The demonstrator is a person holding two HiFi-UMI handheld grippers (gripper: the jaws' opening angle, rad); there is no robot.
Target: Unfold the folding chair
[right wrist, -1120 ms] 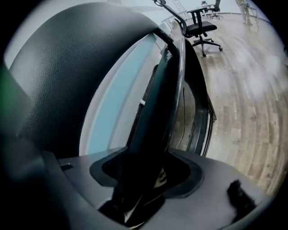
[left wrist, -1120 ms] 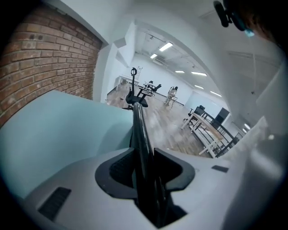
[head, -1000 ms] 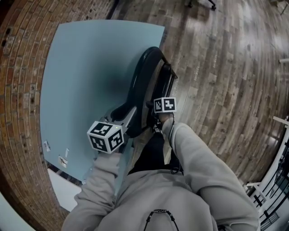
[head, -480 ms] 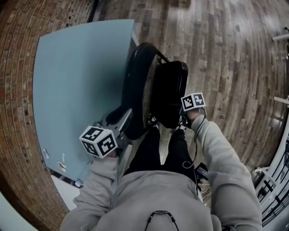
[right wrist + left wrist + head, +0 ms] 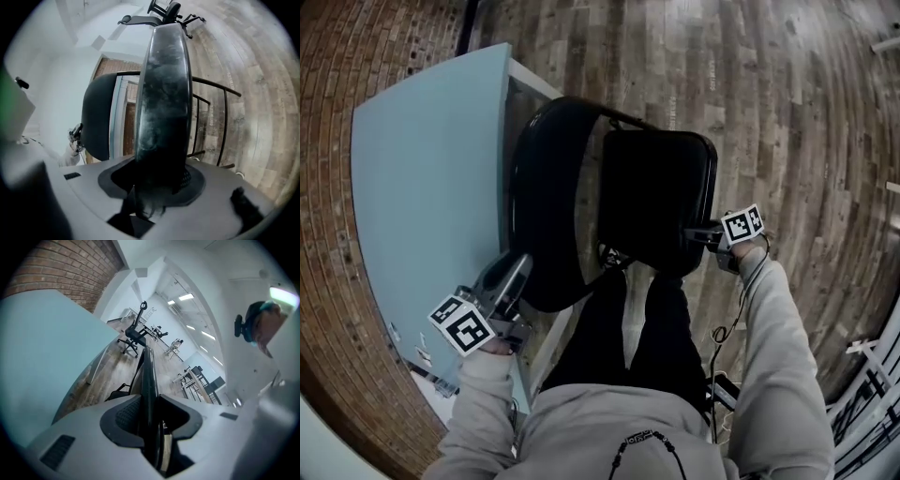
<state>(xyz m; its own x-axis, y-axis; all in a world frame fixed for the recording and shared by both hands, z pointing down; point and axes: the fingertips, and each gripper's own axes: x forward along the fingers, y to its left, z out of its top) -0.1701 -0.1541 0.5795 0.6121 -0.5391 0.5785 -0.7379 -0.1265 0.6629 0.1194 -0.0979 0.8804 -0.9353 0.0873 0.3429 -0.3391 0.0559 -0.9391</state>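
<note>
From the head view, the seat (image 5: 656,187) hides the chair's (image 5: 548,216) legs

No readable text, label or number — in any view.

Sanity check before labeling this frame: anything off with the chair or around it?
Nothing stands out. The chair is half unfolded: the seat is swung away from the back. The left claw is clamped on the back's edge; the right claw, whose jaws have just closed in, is clamped on the seat's edge. No damage visible.
</note>
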